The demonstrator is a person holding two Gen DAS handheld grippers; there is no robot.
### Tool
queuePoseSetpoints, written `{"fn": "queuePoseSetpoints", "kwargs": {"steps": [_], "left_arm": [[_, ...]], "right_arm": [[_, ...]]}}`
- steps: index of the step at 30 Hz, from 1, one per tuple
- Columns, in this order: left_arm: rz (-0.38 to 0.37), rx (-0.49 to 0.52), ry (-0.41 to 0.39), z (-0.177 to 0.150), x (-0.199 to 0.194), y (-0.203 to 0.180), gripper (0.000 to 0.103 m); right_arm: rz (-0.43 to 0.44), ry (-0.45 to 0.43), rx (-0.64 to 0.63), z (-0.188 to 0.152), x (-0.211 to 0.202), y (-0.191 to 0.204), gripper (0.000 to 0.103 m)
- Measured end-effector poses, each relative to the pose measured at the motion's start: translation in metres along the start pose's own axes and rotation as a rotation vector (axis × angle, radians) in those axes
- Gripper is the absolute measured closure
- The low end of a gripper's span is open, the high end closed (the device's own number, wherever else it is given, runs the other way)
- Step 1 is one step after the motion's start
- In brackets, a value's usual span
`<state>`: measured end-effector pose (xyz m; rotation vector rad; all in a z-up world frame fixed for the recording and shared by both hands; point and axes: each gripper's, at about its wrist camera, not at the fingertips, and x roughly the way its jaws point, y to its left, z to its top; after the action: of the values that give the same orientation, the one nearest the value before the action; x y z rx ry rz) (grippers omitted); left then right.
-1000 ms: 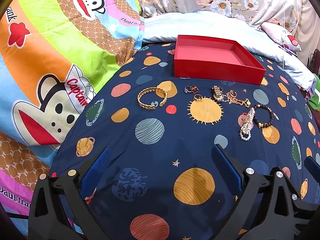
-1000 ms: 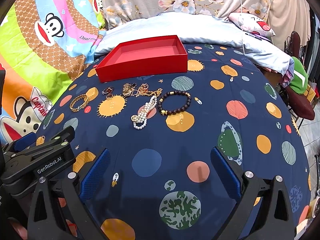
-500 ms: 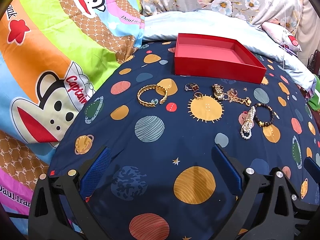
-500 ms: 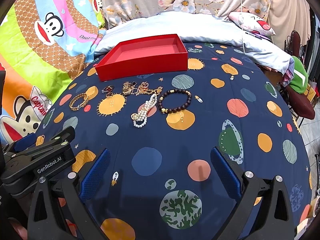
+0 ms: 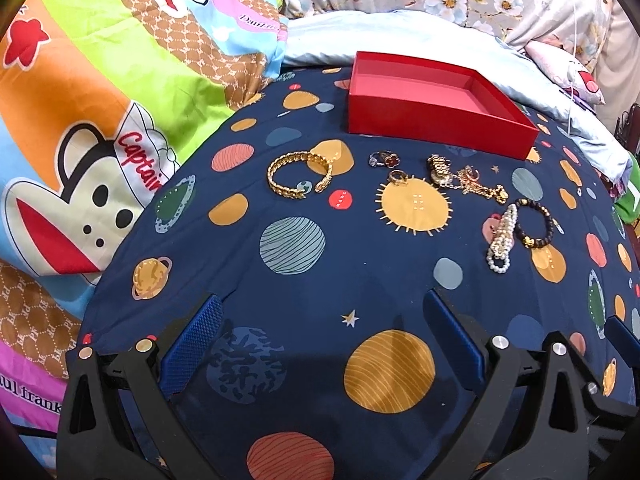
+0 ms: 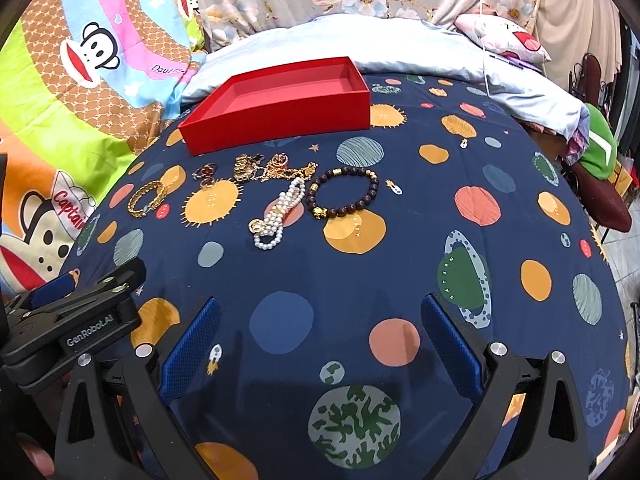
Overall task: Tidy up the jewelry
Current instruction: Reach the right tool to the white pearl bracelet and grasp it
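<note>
Left gripper and right gripper: jaws spread wide, empty; jewelry row lies near side of red box; pearl bracelet beside beaded bracelet.

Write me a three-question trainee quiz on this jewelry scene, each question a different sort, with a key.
1. True or false: the red box already holds jewelry.
2. Multiple choice: which piece lies right beside the pearl bracelet? A) gold chain bangle B) dark bead bracelet C) a wristwatch inside the box
3. Fill in: the left tongs and right tongs are both ____ and hold nothing.

Key:
1. False; its inside shows bare.
2. B; the bangle lies at the far left end of the row on the planet-print sheet.
3. Open.
</note>
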<state>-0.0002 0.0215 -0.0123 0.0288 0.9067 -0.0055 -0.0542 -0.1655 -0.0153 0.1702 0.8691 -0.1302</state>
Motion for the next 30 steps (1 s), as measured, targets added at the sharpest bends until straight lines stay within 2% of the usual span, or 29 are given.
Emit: {"fn": "queuePoseSetpoints", "kwargs": {"steps": [7, 9, 17, 24, 28, 29, 30], "left_arm": [[0.030, -0.030, -0.002, 0.007, 0.012, 0.016, 0.005], [0.035, -0.041, -0.001, 0.012, 0.017, 0.023, 0.005], [0.047, -0.088, 0.006, 0.027, 0.032, 0.045, 0.005], [0.045, -0.109, 0.011, 0.033, 0.041, 0.052, 0.005], [0.039, -0.103, 0.004, 0.038, 0.043, 0.049, 0.005], [0.036, -0.100, 0.002, 0.040, 0.044, 0.048, 0.005], [0.030, -0.098, 0.001, 0.042, 0.046, 0.046, 0.005]], "right_arm": [[0.061, 0.004, 0.021, 0.021, 0.018, 0.003, 0.005], [0.079, 0.007, 0.020, 0.027, 0.025, 0.009, 0.009], [0.128, 0.075, 0.030, 0.043, 0.062, 0.027, 0.036], [0.103, 0.077, 0.028, 0.050, 0.076, 0.031, 0.048], [0.050, 0.064, -0.008, 0.053, 0.080, 0.034, 0.078], [0.039, 0.062, -0.017, 0.053, 0.080, 0.034, 0.083], [0.036, 0.060, -0.022, 0.052, 0.080, 0.034, 0.083]]}}
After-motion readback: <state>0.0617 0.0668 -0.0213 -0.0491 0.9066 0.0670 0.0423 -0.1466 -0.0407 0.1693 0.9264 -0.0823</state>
